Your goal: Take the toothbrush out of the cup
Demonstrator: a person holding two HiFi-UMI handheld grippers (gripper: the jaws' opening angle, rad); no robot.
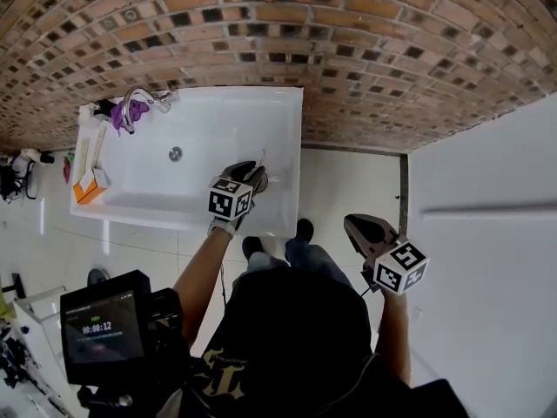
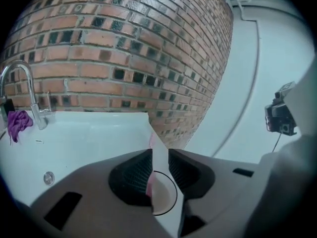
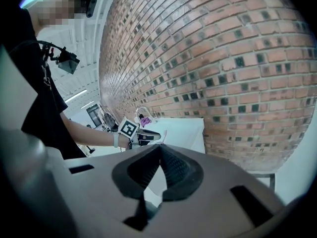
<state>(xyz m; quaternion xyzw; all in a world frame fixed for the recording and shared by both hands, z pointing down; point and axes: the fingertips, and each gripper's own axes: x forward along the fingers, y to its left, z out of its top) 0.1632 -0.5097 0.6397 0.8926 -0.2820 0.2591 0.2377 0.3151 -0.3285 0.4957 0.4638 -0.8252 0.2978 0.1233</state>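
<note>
Toothbrush [image 2: 157, 142] clamped in left gripper [image 2: 159, 156] over sink [image 1: 218, 129] | right gripper [image 3: 159, 150] jaws together

The toothbrush [image 2: 158, 143] is a slim white stick with a flat, pale handle. It is clamped by that handle between the closed jaws of the left gripper [image 2: 160, 155]. It stands roughly upright, with its upper end rising past the jaws. A pinkish patch along its left edge may be the bristles, though the close view is too blurred to be sure. In the head view it hangs over the right-hand part of the white sink [image 1: 218, 120], near the sink's right rim.
</note>
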